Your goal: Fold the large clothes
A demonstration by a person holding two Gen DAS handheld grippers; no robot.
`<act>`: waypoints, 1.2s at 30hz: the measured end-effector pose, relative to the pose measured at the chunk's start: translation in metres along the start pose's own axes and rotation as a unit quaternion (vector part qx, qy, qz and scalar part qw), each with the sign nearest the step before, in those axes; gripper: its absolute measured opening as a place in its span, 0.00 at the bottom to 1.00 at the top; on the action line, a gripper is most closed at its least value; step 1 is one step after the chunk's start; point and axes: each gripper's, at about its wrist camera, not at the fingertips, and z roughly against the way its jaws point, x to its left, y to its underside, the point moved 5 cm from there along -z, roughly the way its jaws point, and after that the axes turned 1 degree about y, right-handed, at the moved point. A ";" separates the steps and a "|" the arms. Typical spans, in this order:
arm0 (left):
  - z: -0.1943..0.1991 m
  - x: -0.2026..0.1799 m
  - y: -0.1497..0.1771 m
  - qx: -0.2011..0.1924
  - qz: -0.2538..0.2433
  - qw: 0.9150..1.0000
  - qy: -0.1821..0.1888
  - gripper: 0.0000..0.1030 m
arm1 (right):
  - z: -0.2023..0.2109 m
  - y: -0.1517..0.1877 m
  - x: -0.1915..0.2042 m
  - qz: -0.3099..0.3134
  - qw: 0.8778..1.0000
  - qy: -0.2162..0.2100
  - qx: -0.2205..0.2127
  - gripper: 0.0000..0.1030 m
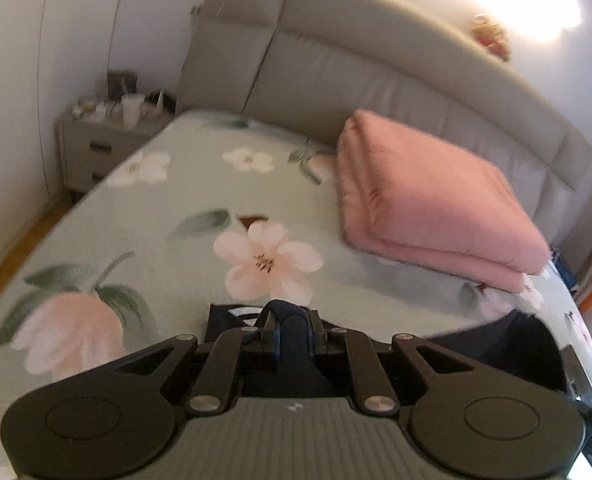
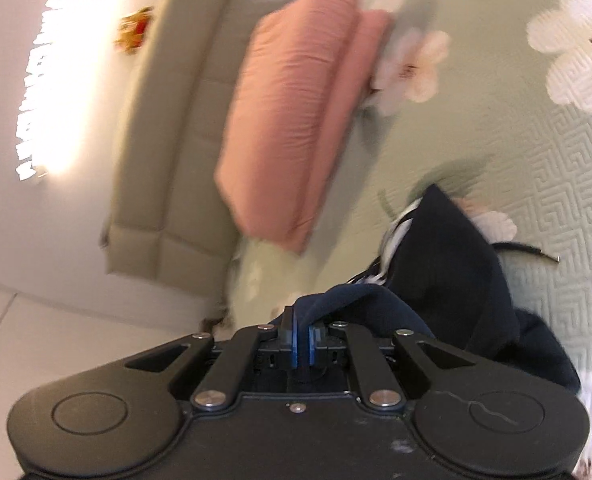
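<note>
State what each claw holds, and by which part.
Both hold the navy garment. The left claw and the right claw are each shut on a bunched fold of its fabric; which part of the garment cannot be told.

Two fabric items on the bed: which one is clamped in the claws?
The dark navy garment, pinched in both the left claw and right claw. The folded pink blanket lies untouched by the headboard.

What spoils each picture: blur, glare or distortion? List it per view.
Left wrist view: fisheye bends the headboard; blown-out glare at the wall top right; pink folded blanket softly motion-blurred. Right wrist view: heavier smear on the blanket, streaked glare at left, bedspread weave sharp; both grippers pinch dark navy garment.
</note>
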 end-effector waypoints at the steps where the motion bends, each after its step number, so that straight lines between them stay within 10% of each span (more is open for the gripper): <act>1: -0.017 0.005 0.002 0.008 0.006 1.000 -0.005 0.13 | -0.011 -0.003 -0.005 -0.006 1.000 0.008 0.001 0.08; 14: -0.174 0.085 0.009 0.112 0.104 0.987 -0.050 0.31 | -0.156 -0.041 -0.048 -0.021 0.984 0.154 0.092 0.16; 19: -0.142 0.078 -0.006 0.115 0.036 0.992 -0.048 0.72 | -0.137 -0.046 -0.020 0.092 0.979 0.133 0.126 0.20; 21: -0.131 0.073 -0.008 0.115 0.031 0.992 -0.041 0.73 | -0.123 -0.048 -0.010 0.109 0.980 0.118 0.120 0.32; 24: -0.129 0.063 -0.007 0.129 0.036 0.991 -0.022 0.73 | -0.099 -0.055 0.005 0.134 0.981 0.116 0.079 0.84; 36: -0.170 0.045 0.030 0.190 0.072 0.979 -0.016 0.65 | -0.112 -0.010 0.033 0.218 0.961 0.156 0.066 0.85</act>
